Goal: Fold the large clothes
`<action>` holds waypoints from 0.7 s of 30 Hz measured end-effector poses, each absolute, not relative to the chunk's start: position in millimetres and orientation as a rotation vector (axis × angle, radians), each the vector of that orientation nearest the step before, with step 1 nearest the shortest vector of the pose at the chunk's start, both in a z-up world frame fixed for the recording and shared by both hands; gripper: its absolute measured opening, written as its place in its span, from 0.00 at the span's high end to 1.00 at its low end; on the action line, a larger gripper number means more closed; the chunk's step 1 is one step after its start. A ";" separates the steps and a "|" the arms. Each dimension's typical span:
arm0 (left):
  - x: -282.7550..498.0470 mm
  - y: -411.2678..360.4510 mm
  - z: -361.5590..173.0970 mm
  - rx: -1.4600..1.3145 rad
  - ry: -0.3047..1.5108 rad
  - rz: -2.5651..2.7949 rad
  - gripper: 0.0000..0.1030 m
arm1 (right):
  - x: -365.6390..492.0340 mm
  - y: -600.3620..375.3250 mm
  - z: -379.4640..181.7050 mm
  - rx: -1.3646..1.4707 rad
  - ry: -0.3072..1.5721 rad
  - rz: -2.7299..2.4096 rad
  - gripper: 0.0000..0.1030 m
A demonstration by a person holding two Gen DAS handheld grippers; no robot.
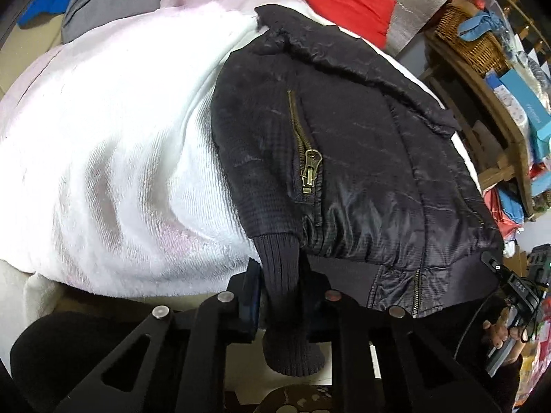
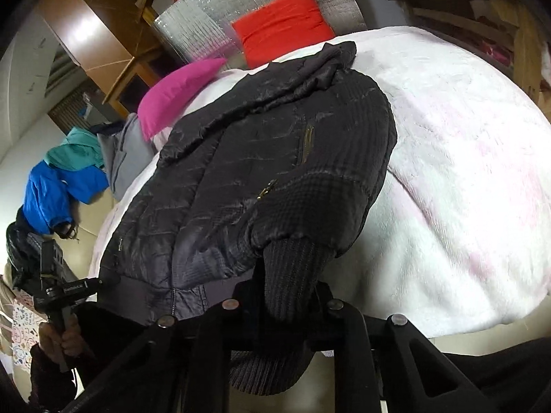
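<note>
Left wrist view: the left gripper [image 1: 280,296] has its jaws clamped on one ribbed cuff [image 1: 280,275] of the black jacket [image 1: 344,158] lying on the white blanket [image 1: 113,158]; the stretchy knit could slip free.

Right wrist view: the right gripper [image 2: 286,306] is clamped on the other cuff [image 2: 291,275]; uneven lifting could skew the fold.

Black hand-held gripper [image 1: 280,296] with round silver screws [image 1: 226,297]

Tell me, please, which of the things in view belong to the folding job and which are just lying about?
Belonging to the job:
- black jacket, spread on the white blanket
- left gripper, shut on one ribbed cuff
- right gripper, shut on the other ribbed cuff

Just lying about:
- pink cushion
- red cushion
- blue garment
- teal garment
- wicker basket
</note>
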State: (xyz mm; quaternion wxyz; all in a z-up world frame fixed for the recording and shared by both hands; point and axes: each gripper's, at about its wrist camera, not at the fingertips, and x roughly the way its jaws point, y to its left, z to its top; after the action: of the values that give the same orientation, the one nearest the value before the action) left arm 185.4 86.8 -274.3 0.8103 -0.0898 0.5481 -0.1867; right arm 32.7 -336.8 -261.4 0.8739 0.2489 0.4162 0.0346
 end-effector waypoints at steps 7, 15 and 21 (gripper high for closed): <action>196.9 93.6 -308.7 -0.212 1.310 -0.366 0.60 | 43.4 -338.7 -298.2 0.593 1.015 0.018 0.69; 196.8 82.5 -297.7 -0.160 1.243 -0.392 0.77 | 47.7 -318.7 -296.5 0.459 1.025 0.046 0.78; 199.9 90.2 -270.8 -0.204 1.209 -0.449 0.81 | 43.3 -324.7 -263.9 0.515 0.911 0.104 0.82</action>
State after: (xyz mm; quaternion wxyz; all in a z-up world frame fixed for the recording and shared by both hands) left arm 199.9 90.2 -270.8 0.7944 -0.0950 0.5623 -0.2091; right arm 43.3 -324.7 -263.9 0.8649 0.2459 0.4348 0.0496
